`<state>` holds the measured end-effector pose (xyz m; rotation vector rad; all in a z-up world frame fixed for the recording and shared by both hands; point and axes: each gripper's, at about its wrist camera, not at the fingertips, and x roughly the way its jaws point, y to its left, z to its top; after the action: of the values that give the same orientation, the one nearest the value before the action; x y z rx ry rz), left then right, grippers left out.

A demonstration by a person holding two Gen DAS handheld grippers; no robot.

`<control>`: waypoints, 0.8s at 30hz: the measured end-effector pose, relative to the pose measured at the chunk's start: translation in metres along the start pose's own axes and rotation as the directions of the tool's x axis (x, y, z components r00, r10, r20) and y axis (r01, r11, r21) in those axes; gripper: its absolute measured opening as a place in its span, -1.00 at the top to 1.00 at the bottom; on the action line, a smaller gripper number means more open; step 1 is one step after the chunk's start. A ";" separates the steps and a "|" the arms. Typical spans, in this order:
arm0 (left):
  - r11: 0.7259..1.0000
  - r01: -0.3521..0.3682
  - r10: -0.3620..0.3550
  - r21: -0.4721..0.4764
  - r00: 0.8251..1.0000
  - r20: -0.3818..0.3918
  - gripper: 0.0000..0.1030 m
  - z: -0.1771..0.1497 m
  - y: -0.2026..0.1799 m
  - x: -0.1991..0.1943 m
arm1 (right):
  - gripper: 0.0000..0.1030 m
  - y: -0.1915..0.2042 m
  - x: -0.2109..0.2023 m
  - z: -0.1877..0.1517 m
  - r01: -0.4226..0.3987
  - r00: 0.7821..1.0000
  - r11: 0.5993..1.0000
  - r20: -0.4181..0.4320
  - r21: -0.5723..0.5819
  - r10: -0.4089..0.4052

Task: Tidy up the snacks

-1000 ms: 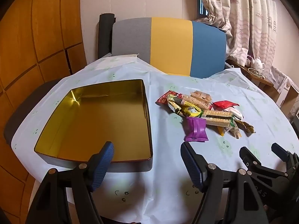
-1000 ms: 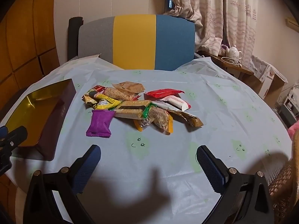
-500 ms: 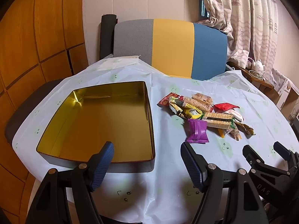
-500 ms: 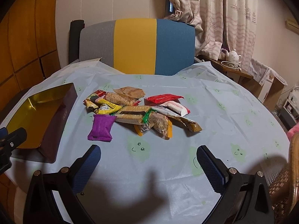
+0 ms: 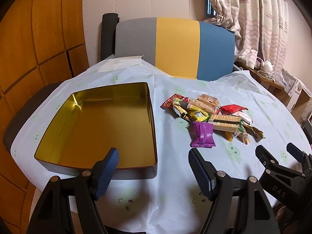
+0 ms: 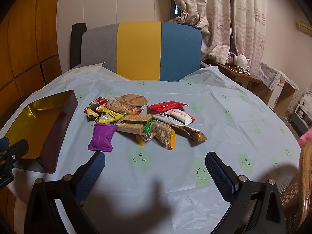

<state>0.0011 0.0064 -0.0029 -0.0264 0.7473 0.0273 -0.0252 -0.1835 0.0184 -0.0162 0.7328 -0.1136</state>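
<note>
- The left hand-held gripper [image 5: 153, 170] hangs above the near edge of the surface [image 5: 171, 198], its blue fingers spread wide with nothing between them.
- The right hand-held gripper [image 6: 155, 172] is likewise spread and holds nothing; its fingers frame bare tablecloth at 6 o'clock of the snack pile [image 6: 144, 120].
- The left wrist view shows the whole gold-lined tin [image 5: 97, 124], open and holding nothing, at 9 o'clock of the snack pile [image 5: 210, 117]; the right wrist view catches only part of the tin [image 6: 56, 128], including its dark outer wall.
- The purple packet [image 6: 102, 137] lies at the pile's near left edge, closest to both grippers.
- Only the right wrist view shows the wicker chair [image 6: 304, 177] at 3 o'clock.
- The left wrist view shows the right gripper at 4 o'clock.
- Both views show the striped chair back [image 6: 140, 51] at 12 o'clock and the teapot [image 6: 241, 59] on a side shelf.
</note>
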 end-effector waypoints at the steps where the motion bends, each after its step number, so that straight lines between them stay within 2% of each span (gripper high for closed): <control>1: 1.000 0.000 0.000 0.001 1.000 -0.001 -0.46 0.000 0.000 0.000 | -1.00 -0.001 0.000 0.000 0.001 1.000 1.000 -0.002 0.001 -0.001; 24: 1.000 0.006 -0.006 0.013 1.000 -0.001 -0.46 0.001 -0.003 0.000 | -1.00 -0.001 0.005 -0.004 -0.001 1.000 1.000 -0.007 0.002 0.001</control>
<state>0.0017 0.0031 -0.0019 -0.0166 0.7480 0.0167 -0.0246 -0.1854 0.0125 -0.0137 0.7392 -0.1134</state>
